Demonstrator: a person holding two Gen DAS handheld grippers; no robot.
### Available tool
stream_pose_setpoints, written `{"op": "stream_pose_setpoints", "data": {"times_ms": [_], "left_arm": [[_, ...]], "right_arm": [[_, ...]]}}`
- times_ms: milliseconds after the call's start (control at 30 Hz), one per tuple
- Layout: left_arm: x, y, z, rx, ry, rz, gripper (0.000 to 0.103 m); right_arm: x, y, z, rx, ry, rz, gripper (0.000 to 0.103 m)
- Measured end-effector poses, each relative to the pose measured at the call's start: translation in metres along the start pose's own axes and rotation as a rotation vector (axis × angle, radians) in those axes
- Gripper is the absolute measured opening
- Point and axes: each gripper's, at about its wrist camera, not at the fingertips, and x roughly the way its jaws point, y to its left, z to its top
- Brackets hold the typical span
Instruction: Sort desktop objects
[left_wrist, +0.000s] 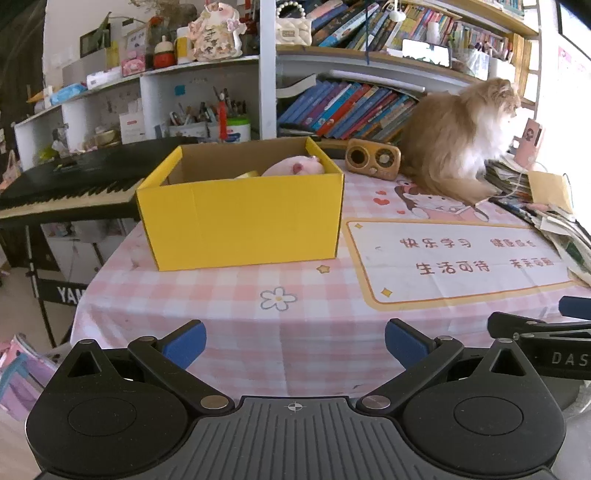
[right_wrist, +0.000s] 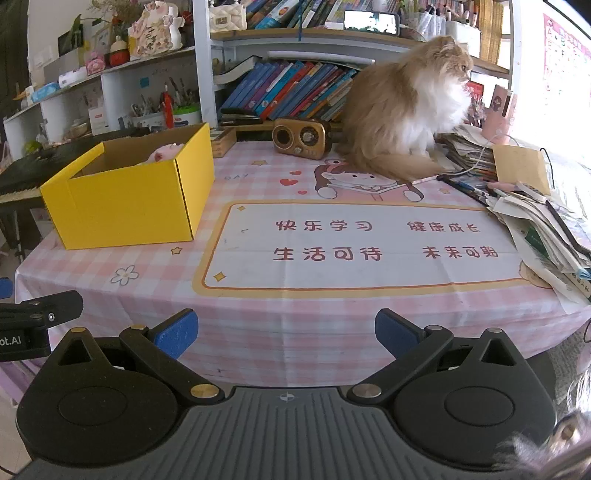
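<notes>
Left wrist view: yellow box at table's far-left corner, well beyond left gripper; right gripper likewise; both spread, empty.

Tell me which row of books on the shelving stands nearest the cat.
The lower row of mostly blue books, leaning directly behind the retro radio, ends beside the cat. The upper row sits a shelf higher, above its head.
</notes>
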Motion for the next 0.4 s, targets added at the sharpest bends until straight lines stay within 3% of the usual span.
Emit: {"op": "stream_pose_setpoints", "data": {"times_ms": [400], "left_arm": [[0.0043, 0.0, 0.0019, 0.015, -0.001, -0.005, 0.103]], "right_arm": [[0.0066, 0.0027, 0.0021, -0.003, 0.012, 0.002, 0.103]]}}
